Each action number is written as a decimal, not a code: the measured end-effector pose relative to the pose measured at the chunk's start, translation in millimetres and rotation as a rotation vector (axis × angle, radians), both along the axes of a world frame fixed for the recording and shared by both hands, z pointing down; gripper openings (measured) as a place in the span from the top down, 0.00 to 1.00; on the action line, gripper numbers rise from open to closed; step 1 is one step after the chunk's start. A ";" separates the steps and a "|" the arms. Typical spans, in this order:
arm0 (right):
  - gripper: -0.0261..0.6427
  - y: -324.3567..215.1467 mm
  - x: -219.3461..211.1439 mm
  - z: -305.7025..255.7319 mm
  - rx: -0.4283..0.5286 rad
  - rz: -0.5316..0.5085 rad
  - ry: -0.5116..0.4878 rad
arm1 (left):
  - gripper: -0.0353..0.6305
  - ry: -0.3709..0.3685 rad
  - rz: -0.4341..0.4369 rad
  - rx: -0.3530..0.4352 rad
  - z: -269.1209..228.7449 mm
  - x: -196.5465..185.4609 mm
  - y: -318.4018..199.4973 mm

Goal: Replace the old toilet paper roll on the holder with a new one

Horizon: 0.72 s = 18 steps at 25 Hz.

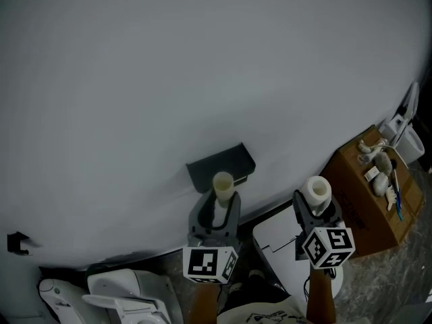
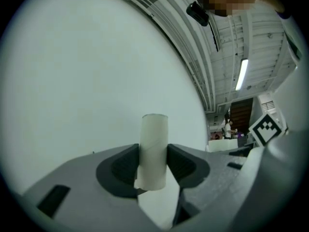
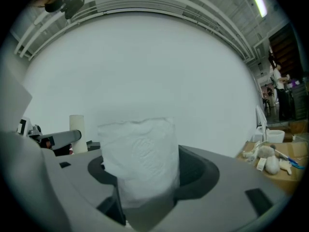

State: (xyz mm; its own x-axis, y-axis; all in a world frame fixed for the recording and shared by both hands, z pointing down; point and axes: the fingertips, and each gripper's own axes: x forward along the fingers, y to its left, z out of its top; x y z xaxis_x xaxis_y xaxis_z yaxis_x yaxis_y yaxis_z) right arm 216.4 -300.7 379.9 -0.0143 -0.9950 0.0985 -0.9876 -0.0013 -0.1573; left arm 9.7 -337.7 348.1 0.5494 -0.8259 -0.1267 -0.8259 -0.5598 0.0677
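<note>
Now | left gripper [image 2: 153, 162] — clamps cardboard tube [image 2: 154, 134] | right gripper [image 3: 141, 178] — clamps paper roll [image 3: 139, 149]

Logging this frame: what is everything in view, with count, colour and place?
cardboard tube: one, pale beige, bare of paper, upright between the left gripper's jaws
toilet paper roll: one, white, full, upright between the right gripper's jaws
holder: one, dark, on the wall just beyond the tube, with no roll seen on it
wall: one, plain white, fills most of the head view
cardboard box: one, brown, on the floor at far right
small items: several, pale, on top of the box; too small to name
white fixture: one, lower left corner, only partly in view
left gripper: one, grey, closed on the tube
right gripper: one, grey, closed on the roll
</note>
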 end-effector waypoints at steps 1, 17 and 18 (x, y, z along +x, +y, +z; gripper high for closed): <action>0.49 -1.0 -1.5 0.8 -0.003 -0.006 0.002 | 0.67 0.002 -0.001 -0.001 -0.5 -1.1 0.3; 0.49 -70.7 -14.3 33.6 -0.120 -0.123 0.532 | 0.67 -0.053 -0.065 0.017 -5.7 -30.1 7.5; 0.49 -76.0 -13.1 36.3 -0.127 -0.130 0.585 | 0.67 -0.057 -0.070 0.021 -6.6 -30.0 8.1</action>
